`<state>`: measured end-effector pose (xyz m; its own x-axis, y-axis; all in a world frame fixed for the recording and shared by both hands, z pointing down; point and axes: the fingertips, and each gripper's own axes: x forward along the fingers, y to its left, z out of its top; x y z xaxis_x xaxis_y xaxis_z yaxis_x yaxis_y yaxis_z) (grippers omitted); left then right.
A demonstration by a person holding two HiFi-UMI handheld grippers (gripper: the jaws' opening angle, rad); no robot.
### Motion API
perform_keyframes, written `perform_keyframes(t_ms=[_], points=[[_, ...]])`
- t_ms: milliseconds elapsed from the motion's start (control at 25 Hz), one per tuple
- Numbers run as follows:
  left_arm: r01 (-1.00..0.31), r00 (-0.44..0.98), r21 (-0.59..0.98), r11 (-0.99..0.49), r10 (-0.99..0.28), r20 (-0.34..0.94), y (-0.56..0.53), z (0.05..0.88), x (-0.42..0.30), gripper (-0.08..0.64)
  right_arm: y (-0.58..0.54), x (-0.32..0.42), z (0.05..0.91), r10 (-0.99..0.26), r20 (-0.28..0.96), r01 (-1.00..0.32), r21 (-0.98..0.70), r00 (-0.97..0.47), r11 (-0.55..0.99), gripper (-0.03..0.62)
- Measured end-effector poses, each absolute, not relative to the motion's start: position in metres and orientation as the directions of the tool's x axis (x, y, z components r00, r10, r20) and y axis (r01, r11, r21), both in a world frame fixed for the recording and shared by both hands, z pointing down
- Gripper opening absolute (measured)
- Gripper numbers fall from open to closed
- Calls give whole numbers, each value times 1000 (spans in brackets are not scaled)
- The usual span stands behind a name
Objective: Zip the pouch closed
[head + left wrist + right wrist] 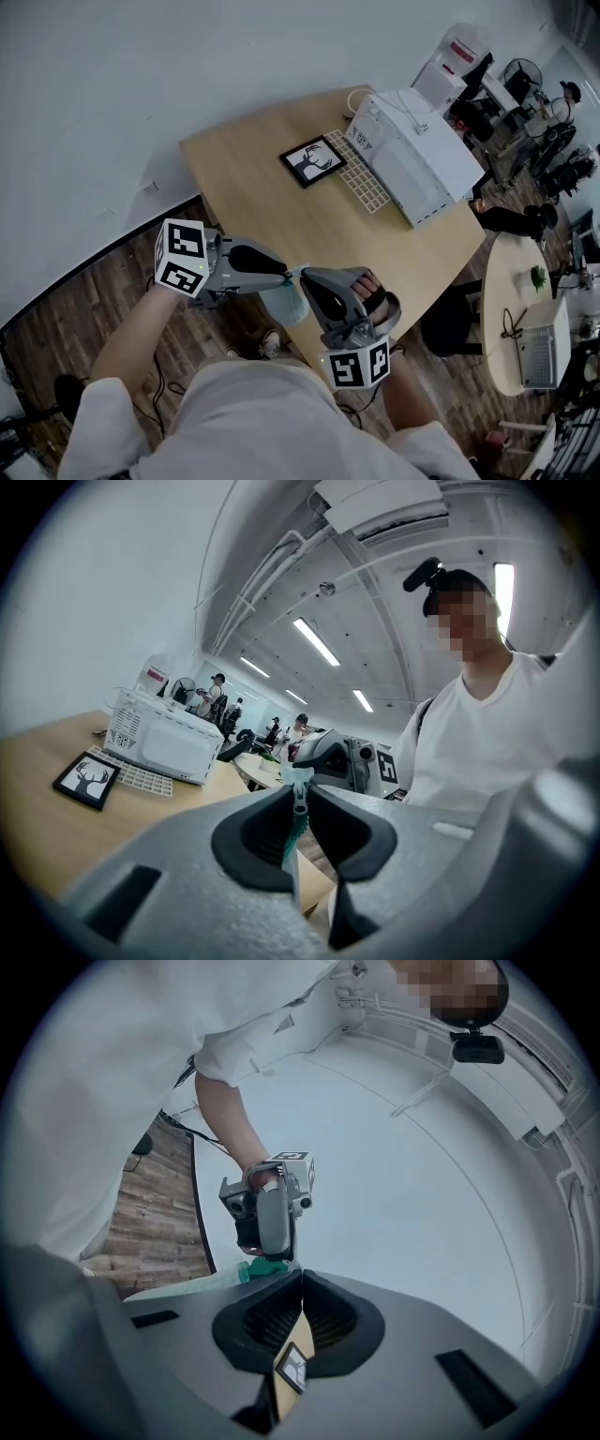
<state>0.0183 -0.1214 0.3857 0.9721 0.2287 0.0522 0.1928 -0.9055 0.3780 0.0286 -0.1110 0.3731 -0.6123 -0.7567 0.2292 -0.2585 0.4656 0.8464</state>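
I hold a pale see-through pouch with a teal zip in the air between both grippers, below the wooden table's near corner. My left gripper comes in from the left. In the left gripper view the left gripper is shut on the metal zip pull and the teal zip tape. My right gripper faces it from the right. In the right gripper view the right gripper is shut on a tan tab with a small label, at the pouch's end. The two tips almost touch.
The wooden table carries a white appliance, a white grid mat and a framed deer picture. A round white table with a laptop stands to the right. Cables lie on the wood floor. People sit far behind.
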Motion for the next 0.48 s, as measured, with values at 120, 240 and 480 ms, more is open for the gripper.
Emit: perform_keyframes(t_ms=[120, 240, 480], points=[[192, 972, 364, -911, 228, 59, -121, 387, 18, 55, -108, 33, 377, -755, 240, -260, 840, -610, 477, 5], [194, 969, 339, -921, 233, 77, -119, 388, 19, 53, -106, 35, 380, -754, 242, -264, 836, -611, 482, 5], [175, 967, 332, -927, 225, 119, -117, 391, 17, 51, -104, 34, 383, -748, 249, -254, 835, -616, 487, 5]])
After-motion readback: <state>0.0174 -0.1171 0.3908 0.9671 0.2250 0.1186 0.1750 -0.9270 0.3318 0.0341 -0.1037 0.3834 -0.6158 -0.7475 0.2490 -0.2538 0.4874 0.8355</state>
